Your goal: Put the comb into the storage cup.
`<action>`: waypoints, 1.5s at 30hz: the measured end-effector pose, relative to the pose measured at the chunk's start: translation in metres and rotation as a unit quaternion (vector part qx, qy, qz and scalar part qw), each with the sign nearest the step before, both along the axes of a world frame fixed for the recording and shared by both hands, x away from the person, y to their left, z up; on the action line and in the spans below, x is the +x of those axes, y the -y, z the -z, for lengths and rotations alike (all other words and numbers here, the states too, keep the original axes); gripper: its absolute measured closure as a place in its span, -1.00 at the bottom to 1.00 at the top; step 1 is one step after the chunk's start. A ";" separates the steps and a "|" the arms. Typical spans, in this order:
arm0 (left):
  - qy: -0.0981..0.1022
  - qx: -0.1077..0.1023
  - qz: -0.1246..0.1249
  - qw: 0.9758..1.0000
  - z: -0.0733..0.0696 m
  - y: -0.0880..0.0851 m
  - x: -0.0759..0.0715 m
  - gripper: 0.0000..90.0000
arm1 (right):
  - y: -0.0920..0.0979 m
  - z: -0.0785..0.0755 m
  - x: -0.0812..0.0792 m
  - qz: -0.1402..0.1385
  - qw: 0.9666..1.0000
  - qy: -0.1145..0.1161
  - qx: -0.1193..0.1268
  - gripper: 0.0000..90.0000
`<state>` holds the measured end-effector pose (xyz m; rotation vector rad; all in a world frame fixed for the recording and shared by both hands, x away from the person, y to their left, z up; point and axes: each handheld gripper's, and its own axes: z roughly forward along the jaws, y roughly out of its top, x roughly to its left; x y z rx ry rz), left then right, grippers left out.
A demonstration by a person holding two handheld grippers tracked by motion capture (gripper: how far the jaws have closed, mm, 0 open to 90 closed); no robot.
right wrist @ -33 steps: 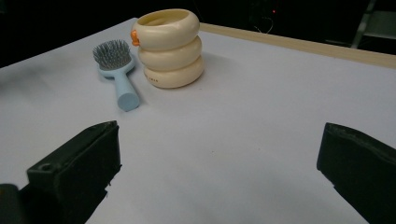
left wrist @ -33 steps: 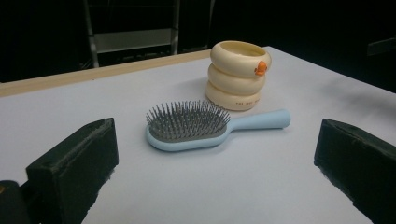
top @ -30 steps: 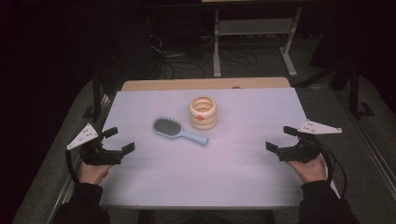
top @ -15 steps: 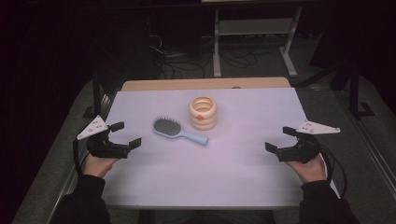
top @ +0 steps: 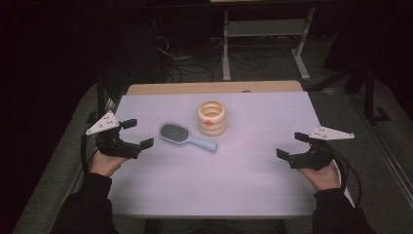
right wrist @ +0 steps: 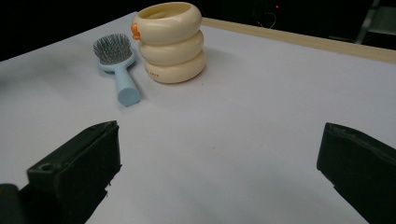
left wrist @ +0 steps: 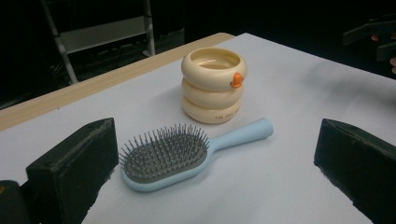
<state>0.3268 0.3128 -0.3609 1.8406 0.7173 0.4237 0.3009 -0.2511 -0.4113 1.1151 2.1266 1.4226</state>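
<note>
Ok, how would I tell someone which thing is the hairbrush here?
On the pale lilac table top, look near the middle, just left of the cream ringed plastic holder. The light blue plastic hairbrush lies flat there, grey bristles up; unlike the upright holder, it is long and low.

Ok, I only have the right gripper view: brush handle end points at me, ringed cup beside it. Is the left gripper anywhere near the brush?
Observer: Yes. The left gripper hovers at the table's left edge, jaws open toward the hairbrush, not touching it.
Operator: Which end faces it?
Observer: The bristle head; bristles point up.
Operator: Anything in the cup?
Observer: From the high view, the ringed cup looks empty inside.
</note>
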 end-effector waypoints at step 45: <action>-0.036 0.050 0.088 0.994 0.007 0.074 0.041 -1.00 | -0.002 0.000 -0.001 -0.010 1.000 0.000 -0.004 -1.00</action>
